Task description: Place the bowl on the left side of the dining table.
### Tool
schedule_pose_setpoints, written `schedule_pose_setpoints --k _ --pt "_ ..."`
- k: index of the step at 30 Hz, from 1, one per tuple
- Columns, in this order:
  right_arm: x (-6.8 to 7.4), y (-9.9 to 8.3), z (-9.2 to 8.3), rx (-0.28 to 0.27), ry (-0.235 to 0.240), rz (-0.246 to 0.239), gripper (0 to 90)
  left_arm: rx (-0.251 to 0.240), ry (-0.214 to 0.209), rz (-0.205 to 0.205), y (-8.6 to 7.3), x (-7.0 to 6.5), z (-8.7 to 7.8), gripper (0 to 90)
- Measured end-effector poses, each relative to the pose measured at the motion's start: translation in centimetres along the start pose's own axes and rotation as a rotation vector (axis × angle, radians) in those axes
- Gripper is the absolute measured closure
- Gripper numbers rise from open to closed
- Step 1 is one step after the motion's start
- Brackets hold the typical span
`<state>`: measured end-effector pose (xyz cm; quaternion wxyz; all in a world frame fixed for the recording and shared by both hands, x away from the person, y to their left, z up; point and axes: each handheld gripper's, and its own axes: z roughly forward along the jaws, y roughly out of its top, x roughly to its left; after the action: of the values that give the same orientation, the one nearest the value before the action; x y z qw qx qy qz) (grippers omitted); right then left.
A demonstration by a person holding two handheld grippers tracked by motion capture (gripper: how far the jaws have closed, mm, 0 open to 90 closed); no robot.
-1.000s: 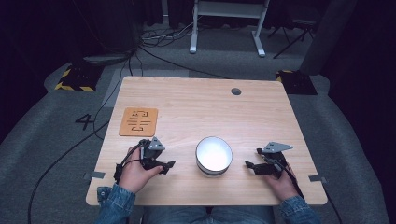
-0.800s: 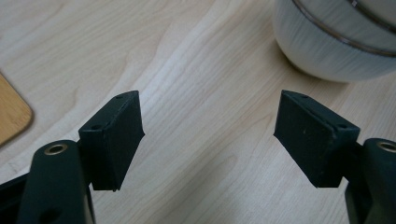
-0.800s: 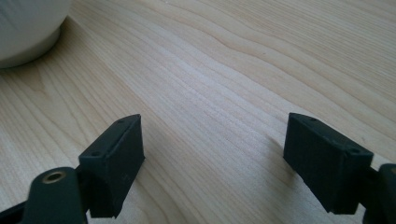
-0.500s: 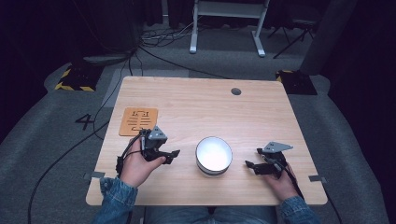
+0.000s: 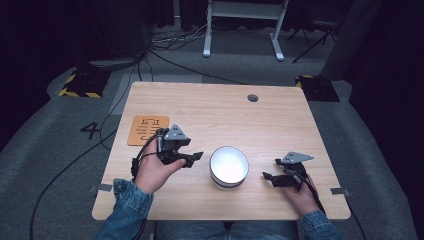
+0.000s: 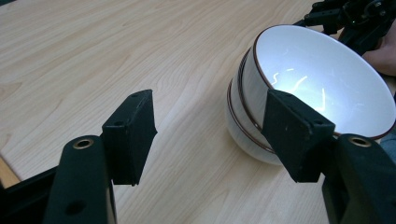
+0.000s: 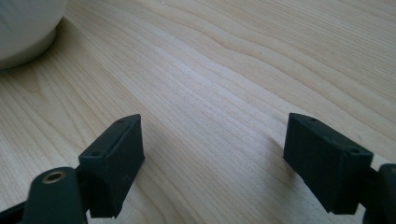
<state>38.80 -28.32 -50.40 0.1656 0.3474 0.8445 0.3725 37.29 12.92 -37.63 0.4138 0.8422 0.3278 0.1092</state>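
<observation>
Left claw [image 5: 192,158] released, empty, lifted left of the stacked white bowls [image 5: 228,167] at lower centre of the surface [image 5: 280,125]; right claw [image 5: 271,178] released, resting right of them. Nothing gripped or separated yet, so seemingly all left to do.

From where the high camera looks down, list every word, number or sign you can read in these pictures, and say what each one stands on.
"4": a dark numeral on the grey floor, left of the table.
Dark print on the orange card at the table's left edge: too small and blurred to read.
Stacked white bowls: no lettering visible, just a dark rim line.
</observation>
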Motion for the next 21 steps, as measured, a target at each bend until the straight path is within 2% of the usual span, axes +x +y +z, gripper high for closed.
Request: schedule_pose_setpoints --k 1,4,5,7,8,12,13,16,17,20,21 --pt "0.0 0.0 0.0 -0.001 -0.002 0.001 20.1 0.006 -0.021 -0.007 0.2 -0.1 0.1 35.3" --pt "0.0 0.0 0.0 -0.001 -0.002 0.0 20.1 0.013 -0.033 -0.011 0.7 -0.4 0.4 35.4" --pt "0.0 0.0 0.0 -0.001 -0.002 0.0 20.1 0.01 -0.039 0.006 1.2 -0.7 0.6 35.4" --pt "0.0 0.0 0.0 -0.001 -0.001 0.001 20.1 0.019 -0.054 0.006 1.7 -1.0 0.9 35.4" --pt "0.0 0.0 0.0 -0.001 -0.002 0.001 20.0 0.015 -0.043 0.017 1.9 -1.1 1.0 35.4" --pt "0.0 0.0 0.0 -0.001 -0.002 0.0 20.1 0.022 -0.051 0.03 2.3 -1.3 1.4 35.1" --pt "0.0 0.0 0.0 -0.001 -0.002 0.0 20.0 0.03 -0.034 0.052 2.6 -1.4 1.6 35.0" --pt "0.0 0.0 0.0 -0.001 -0.002 0.0 20.0 0.043 -0.042 0.056 2.9 -1.7 2.2 35.0" --pt "0.0 0.0 0.0 -0.001 -0.002 0.0 20.0 0.055 -0.059 0.055 2.9 -1.8 2.5 35.0" --pt "0.0 0.0 0.0 -0.001 -0.002 0.0 20.0 0.076 -0.053 0.07 3.1 -2.0 3.2 35.0" --pt "0.0 0.0 0.0 -0.001 -0.002 0.0 20.0 0.079 -0.067 0.066 3.1 -2.0 3.4 35.1"
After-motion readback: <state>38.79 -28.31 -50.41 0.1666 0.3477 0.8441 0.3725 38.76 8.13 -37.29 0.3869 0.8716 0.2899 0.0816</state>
